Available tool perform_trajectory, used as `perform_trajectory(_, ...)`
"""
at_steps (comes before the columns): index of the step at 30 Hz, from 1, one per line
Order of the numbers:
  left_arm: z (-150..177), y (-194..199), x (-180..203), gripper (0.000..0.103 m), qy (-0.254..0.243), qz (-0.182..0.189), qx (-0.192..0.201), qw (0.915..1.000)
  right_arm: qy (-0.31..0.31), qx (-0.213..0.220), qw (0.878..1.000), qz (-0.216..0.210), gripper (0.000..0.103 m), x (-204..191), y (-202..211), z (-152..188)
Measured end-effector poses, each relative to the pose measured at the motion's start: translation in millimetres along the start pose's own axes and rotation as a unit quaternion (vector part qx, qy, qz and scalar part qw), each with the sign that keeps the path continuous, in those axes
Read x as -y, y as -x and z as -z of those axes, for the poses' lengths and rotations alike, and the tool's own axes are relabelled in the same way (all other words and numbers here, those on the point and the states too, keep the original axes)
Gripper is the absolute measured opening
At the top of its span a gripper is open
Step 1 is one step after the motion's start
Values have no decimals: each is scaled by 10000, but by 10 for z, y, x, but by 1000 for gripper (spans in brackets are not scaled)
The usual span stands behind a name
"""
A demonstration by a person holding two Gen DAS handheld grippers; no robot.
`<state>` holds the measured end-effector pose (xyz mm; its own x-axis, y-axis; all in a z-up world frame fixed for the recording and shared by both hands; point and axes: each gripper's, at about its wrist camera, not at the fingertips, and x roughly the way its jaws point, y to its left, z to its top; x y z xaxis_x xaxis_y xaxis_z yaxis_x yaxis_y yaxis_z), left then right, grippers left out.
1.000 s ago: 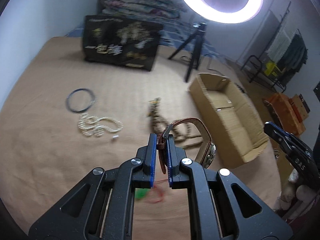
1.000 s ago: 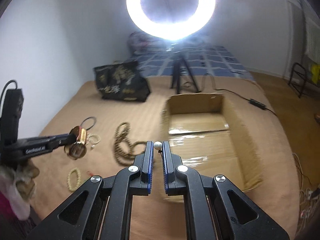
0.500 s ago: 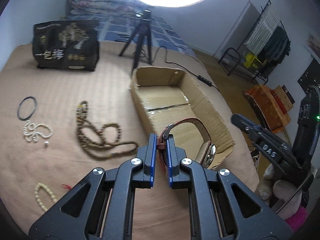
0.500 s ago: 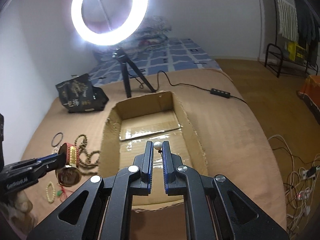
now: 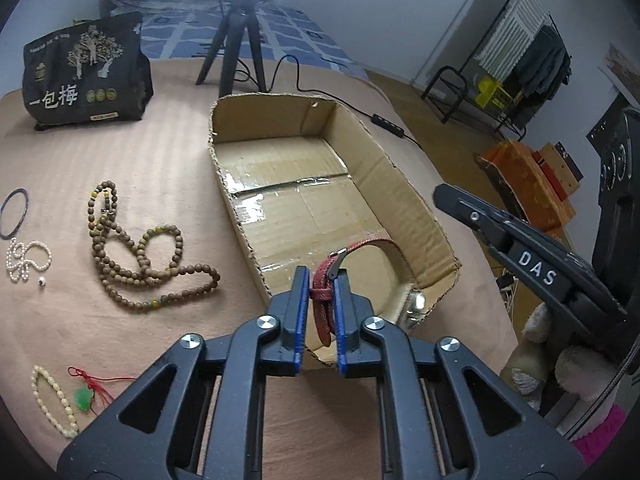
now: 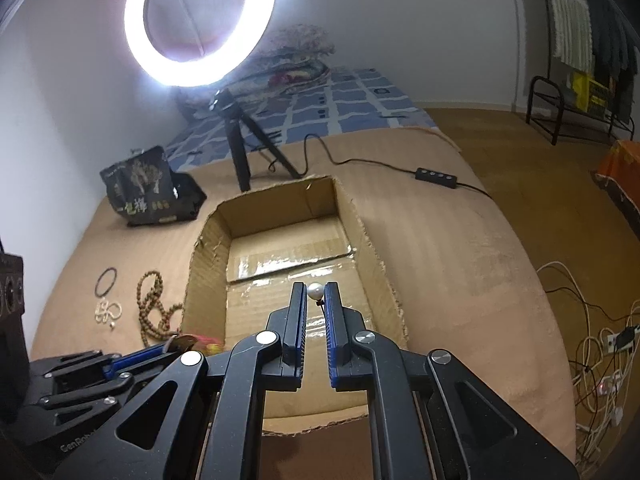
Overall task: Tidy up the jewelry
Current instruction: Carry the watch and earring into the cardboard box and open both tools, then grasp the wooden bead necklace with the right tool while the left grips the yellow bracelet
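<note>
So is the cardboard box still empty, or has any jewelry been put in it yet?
Empty as far as shown: the cardboard box floor shows only tape. The watch and pearl are in the grippers above it.

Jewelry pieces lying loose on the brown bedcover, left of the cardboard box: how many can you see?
5: a thin dark bangle at the far left, a small white pearl strand below it, long brown wooden beads, a cream bead bracelet, and a green pendant on red cord.

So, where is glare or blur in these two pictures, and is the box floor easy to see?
Right wrist view: the ring light burns out to white; the tape on the cardboard box floor reflects it. Left wrist view: the same tape shines, yet the floor stays readable; the edges bend from the fisheye. Both views are sharp, apart from the blurred watch low left in the right wrist view.
</note>
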<state>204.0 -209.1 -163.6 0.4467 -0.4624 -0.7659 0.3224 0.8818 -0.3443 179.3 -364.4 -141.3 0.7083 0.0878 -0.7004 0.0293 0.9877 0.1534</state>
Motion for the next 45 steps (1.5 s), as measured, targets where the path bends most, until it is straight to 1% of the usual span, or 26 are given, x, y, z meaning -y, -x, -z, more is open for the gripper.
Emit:
perform_trajectory(1,-2,-20,0,14,-32,-49,-24,10000,26,-20,10000,50,14,1,-11,6)
perform_trajectory(2,2,-20,3,20,-44,-50,-33,10000,44,-48,9999,113,20,-2,-21,10)
perform_trajectory(3,6,-15,-1,28,-42,-46,-23,10000,29,-68,9999,153,31,1,-27,11)
perform_trajectory(4,8,2,-3,29,-50,-69,16,10000,6,-58,9999,149,33,7,-26,6)
perform_trajectory(8,4,56,-26,29,-53,-150,100,9998,-89,13,9999,124,33,18,22,-20)
perform_trajectory(18,18,188,-69,29,-106,-234,155,9995,-35,124,9997,191,33,-50,177,-81)
perform_trajectory(22,43,298,-107,29,-218,-368,222,9988,1,186,9996,217,33,-84,268,-103)
perform_trajectory(26,76,449,-224,29,-279,-571,339,9974,101,216,9995,225,33,-161,341,-105)
perform_trajectory(29,82,597,-359,29,-290,-677,430,9964,168,232,9994,192,38,-229,382,-96)
perform_trajectory(31,87,704,-453,29,-309,-769,503,9953,231,267,9992,170,44,-285,408,-95)
perform_trajectory(35,105,902,-671,29,-317,-976,639,9927,329,285,9991,1,45,-432,431,-96)
perform_trajectory(37,112,993,-793,30,-286,-1060,653,9918,399,284,9988,-76,50,-515,432,-93)
perform_trajectory(39,126,1094,-944,45,-240,-1141,669,9909,539,293,9980,-158,54,-631,422,-83)
perform_trajectory(41,156,1177,-1057,48,-207,-1236,698,9897,673,274,9971,-236,56,-736,407,-67)
perform_trajectory(42,171,1223,-1140,48,-190,-1291,687,9891,745,255,9965,-278,57,-794,392,-55)
perform_trajectory(44,202,1295,-1273,49,-141,-1343,656,9887,894,202,9951,-382,61,-921,340,-21)
perform_trajectory(45,218,1323,-1330,49,-112,-1355,646,9886,946,166,9945,-428,67,-978,310,-7)
